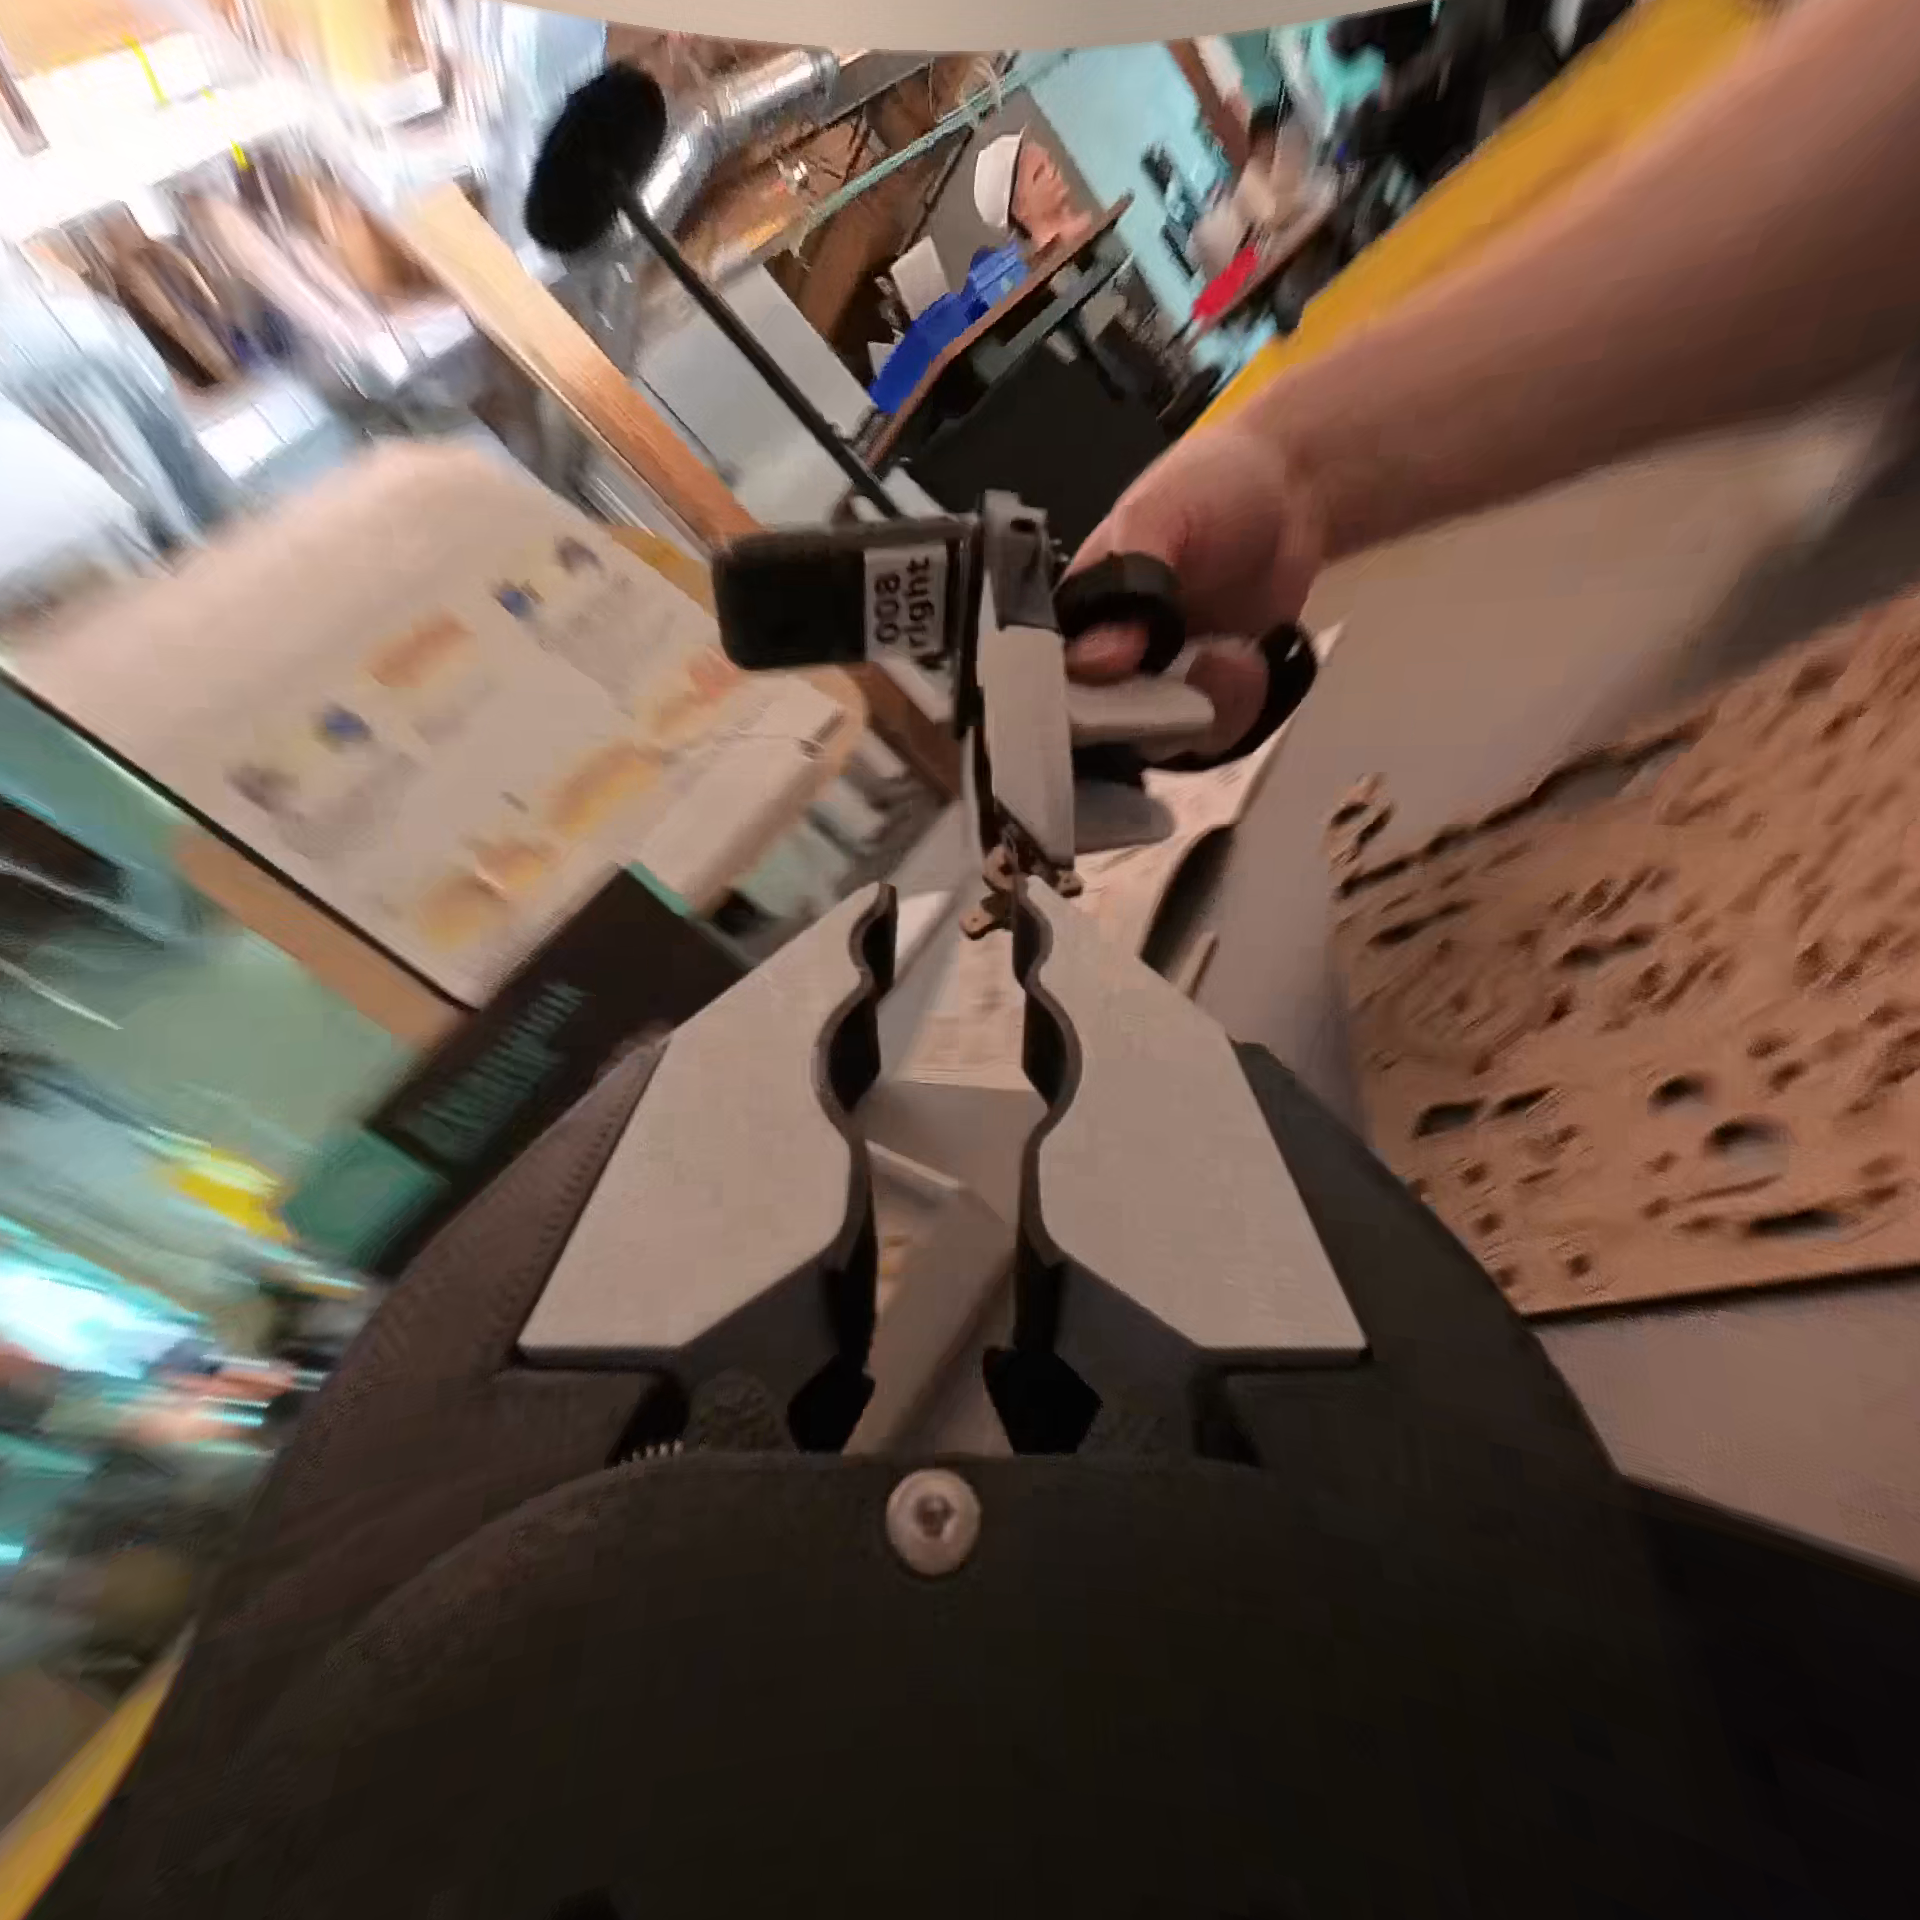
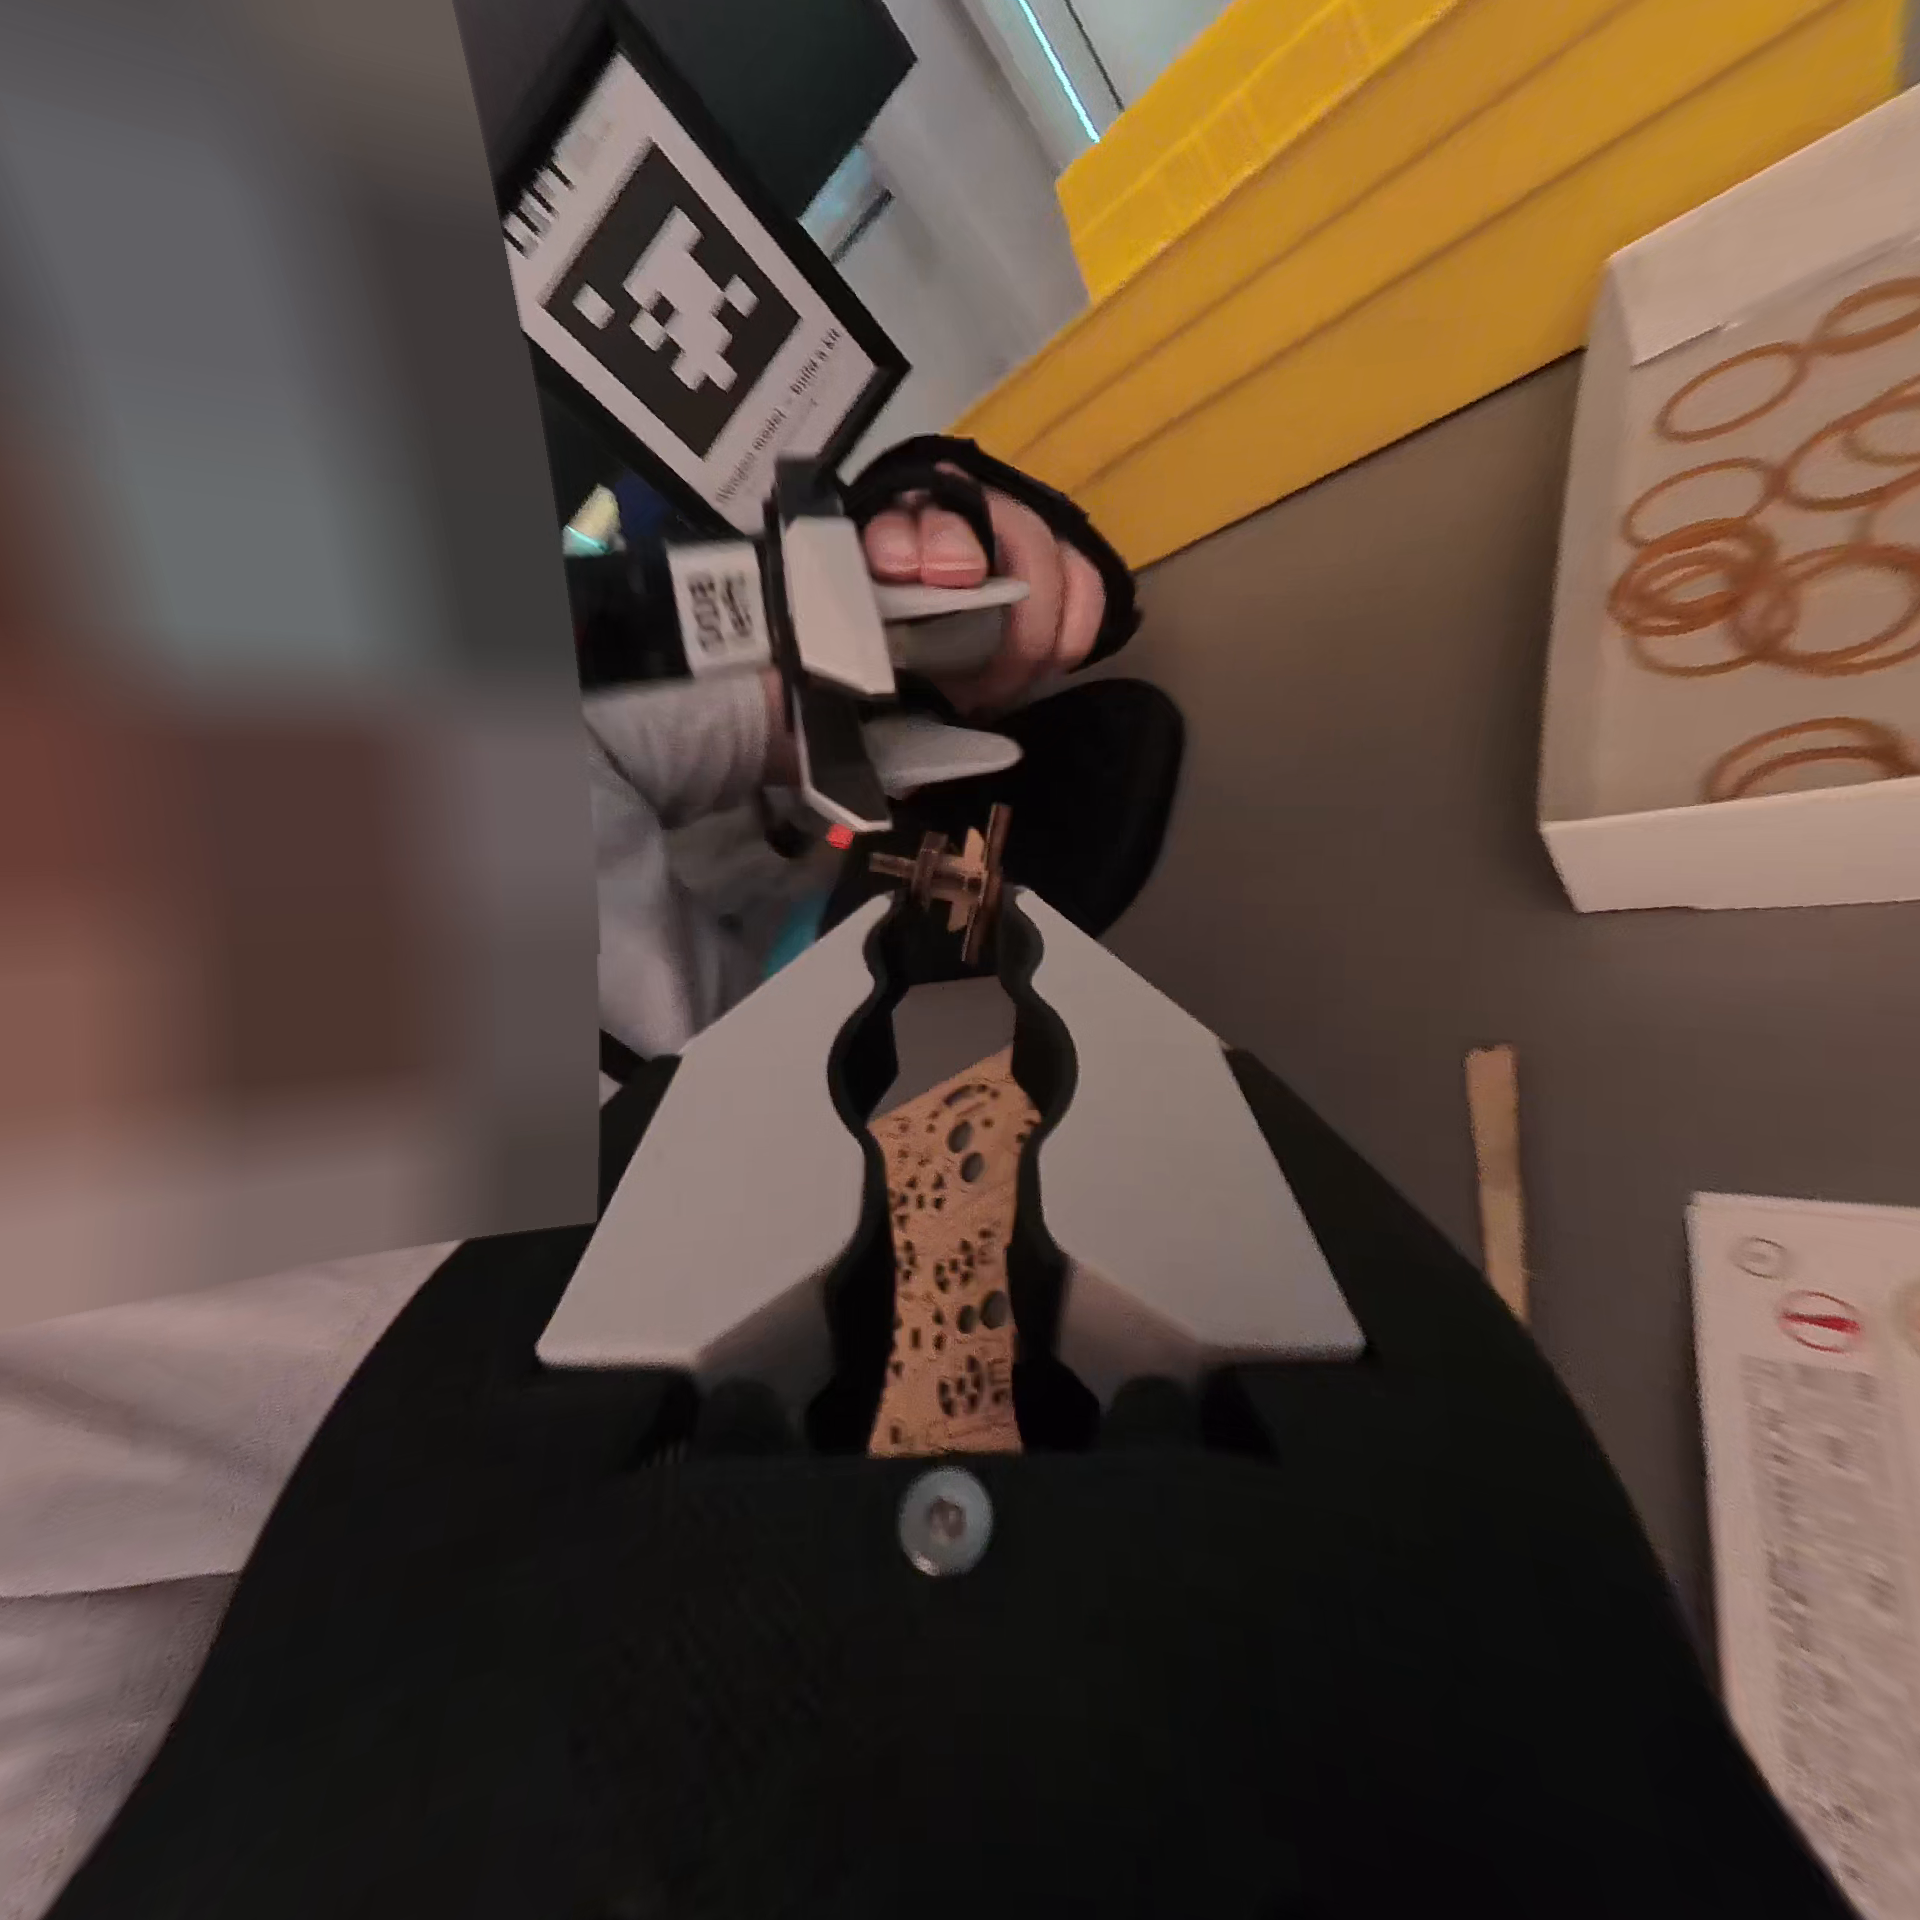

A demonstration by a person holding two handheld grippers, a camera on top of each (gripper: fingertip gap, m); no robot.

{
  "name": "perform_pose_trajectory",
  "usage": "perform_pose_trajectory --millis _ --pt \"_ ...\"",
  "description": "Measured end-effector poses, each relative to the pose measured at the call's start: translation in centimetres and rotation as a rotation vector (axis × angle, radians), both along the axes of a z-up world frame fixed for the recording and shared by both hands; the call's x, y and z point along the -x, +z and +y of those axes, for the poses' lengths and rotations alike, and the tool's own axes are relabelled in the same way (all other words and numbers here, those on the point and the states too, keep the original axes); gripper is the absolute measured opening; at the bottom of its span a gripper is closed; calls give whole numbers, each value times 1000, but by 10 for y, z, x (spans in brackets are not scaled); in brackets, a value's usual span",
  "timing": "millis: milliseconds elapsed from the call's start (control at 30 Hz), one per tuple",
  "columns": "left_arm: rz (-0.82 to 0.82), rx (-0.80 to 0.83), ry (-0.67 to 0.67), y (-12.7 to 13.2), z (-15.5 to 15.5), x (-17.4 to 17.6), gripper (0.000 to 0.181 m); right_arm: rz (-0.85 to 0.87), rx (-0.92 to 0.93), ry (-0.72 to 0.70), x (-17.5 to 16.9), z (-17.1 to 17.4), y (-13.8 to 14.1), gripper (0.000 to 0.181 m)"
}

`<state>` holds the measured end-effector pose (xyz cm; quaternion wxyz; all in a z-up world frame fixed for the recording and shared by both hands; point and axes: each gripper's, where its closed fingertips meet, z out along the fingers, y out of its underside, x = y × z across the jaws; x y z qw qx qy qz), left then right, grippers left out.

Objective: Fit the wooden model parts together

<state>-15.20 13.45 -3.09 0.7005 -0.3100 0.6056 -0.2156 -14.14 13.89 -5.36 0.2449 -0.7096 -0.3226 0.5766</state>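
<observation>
My right gripper [image 2: 954,925] is shut on a small wooden assembly [image 2: 951,878] of crossed laser-cut pieces, held in the air. In the left wrist view the right gripper [image 1: 1023,857] points down with the assembly [image 1: 1003,894] at its tips, just above and between my left gripper's fingertips. My left gripper [image 1: 961,920] is open and empty. It also shows in the right wrist view [image 2: 847,821], just left of the assembly. A wooden sheet with cut-out holes [image 1: 1621,1039] lies on the grey table and shows between the right fingers [image 2: 956,1247].
A white box of rubber bands [image 2: 1745,520] and yellow bins [image 2: 1351,260] are at the right. A printed sheet [image 2: 1818,1507] and a wooden stick [image 2: 1496,1174] lie on the table. A black-and-white marker card [image 2: 686,301] stands behind. A person's arm [image 1: 1558,312] reaches in. Left and right tips are no more than a few centimetres apart. The wooden stick [image 2: 1496,1174] is about 11 cm from my right fingertips.
</observation>
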Motion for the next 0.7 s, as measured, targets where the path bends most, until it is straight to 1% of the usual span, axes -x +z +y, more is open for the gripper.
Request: perform_pose_trajectory --millis 33,67,100,133,167,200,233,267,400,467,500,667,700 --pt "4 160 -48 -1 1 -1 20 -27 -38 -4 0 1 -2 14" --pt "25 327 -102 -5 2 -3 24 -42 -71 -2 1 0 -2 14" --pt "51 495 -159 -8 2 -5 35 -51 -97 1 3 -1 -1 14" --pt "78 646 -215 -11 1 -6 36 -48 -122 11 5 -3 2 14" --pt "99 763 -264 -12 1 -7 37 -45 -148 21 7 -5 4 14" --pt "104 844 -304 -10 2 -6 38 -53 -169 24 9 -6 4 14" --pt "95 891 -339 -7 2 -4 30 -62 -189 22 9 -6 5 14" --pt "84 911 -357 -4 3 -2 24 -62 -204 18 10 -6 6 14" --pt "120 879 -361 -10 -3 -3 24 -46 -227 9 15 -6 10 14" --pt "117 859 -353 -10 -3 -3 17 -67 -240 16 18 -8 6 14" --pt "112 859 -355 -9 -3 -3 17 -72 -248 10 19 -7 6 14" --pt "94 912 -388 -4 1 1 15 -22 -241 -19 23 -3 11 14" --pt "101 924 -391 -5 1 1 12 -21 -235 -17 22 -3 10 19"
